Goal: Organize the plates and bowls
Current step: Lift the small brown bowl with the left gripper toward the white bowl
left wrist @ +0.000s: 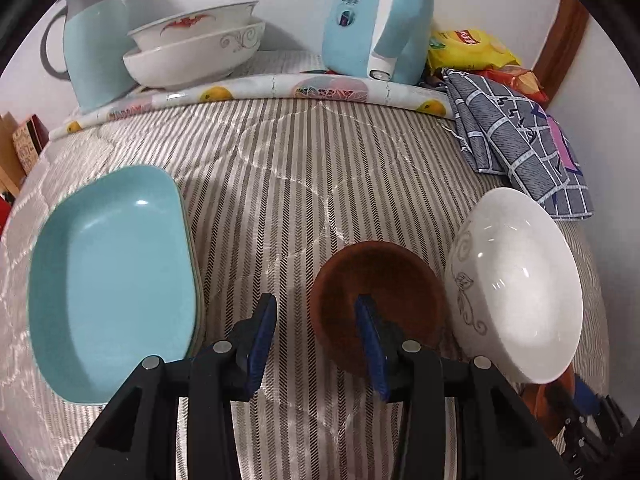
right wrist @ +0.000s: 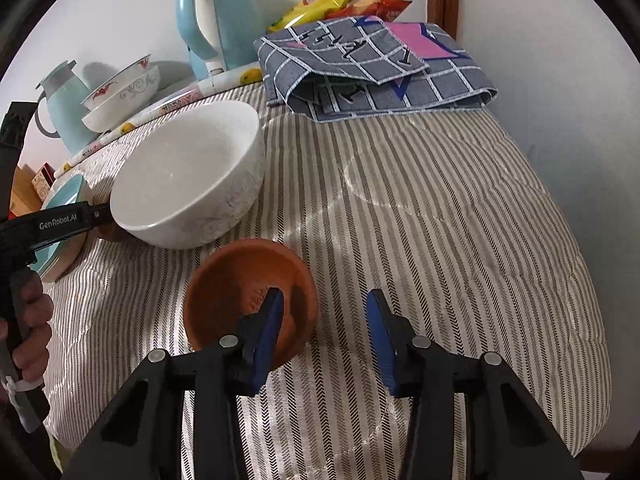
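Note:
A dark brown bowl sits on the striped tablecloth. My left gripper is open and straddles its left rim, one finger inside the bowl and one outside. A second, orange-brown bowl lies in front of my right gripper, which is open astride its right rim, with no pad pressing. A large white bowl stands between the two small bowls. Stacked teal rectangular dishes lie at the left.
At the back stand a blue kettle, a pale blue jug and two stacked white bowls. A folded checked cloth and snack packets lie at the back right. A hand holds the left gripper's handle.

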Demonstrator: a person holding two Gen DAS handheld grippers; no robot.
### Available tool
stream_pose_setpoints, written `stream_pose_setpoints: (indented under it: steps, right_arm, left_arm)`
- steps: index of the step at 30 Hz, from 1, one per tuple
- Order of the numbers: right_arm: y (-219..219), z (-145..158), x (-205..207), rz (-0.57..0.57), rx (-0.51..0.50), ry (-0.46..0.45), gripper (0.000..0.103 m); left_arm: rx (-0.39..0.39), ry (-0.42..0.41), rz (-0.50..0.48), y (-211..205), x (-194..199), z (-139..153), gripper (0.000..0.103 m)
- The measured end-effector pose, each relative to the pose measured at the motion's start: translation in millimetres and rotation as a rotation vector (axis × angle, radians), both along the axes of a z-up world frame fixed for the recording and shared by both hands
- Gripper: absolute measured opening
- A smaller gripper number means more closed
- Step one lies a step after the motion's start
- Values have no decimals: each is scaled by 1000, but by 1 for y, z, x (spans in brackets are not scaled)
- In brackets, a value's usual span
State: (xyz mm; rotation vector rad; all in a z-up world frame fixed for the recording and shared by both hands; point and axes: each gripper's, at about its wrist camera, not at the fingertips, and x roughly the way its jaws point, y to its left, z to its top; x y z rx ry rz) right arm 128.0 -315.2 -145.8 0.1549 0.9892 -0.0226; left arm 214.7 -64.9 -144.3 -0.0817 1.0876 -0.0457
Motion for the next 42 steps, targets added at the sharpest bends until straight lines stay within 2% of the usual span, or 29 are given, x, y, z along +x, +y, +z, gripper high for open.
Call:
stream_pose_setpoints:
  steps: [7,12,18,20,21,23,26,31,42]
  right_arm:
    - [0,-5,0,0,12,-11,36]
    - [3,-6,4,5,-12,1,36]
    - [-2,-7,8,-6,24,19,36]
    - [0,-7,7,-1,7,11,34]
    - [2,-7,6,2,-1,6,24]
    - [4,-6,4,18,22,-2,13]
    - [8,-4,4,8,15,-8,12]
    - [10,2,-1,0,29,-33,8]
    - [21,19,-9,-2,3,-76,8]
  left_arm:
    - [-30,20,4,1,4,-6,39]
    - [11,21,-25,-6,4,-7,39]
    - [3,22,-24,-5,4,-6,39]
    - [-15,16,-25,-4,2,-5,28]
    - [-22,15,-27,-5,2,-5,24]
    - [-21,11,-24,-6,0,-4,18]
    - [-18,0,-30,-7,-1,-3,15]
    - [-64,-26,-20,2,-6,4,8]
    - [-100,-58,-48,7,-19,18,8]
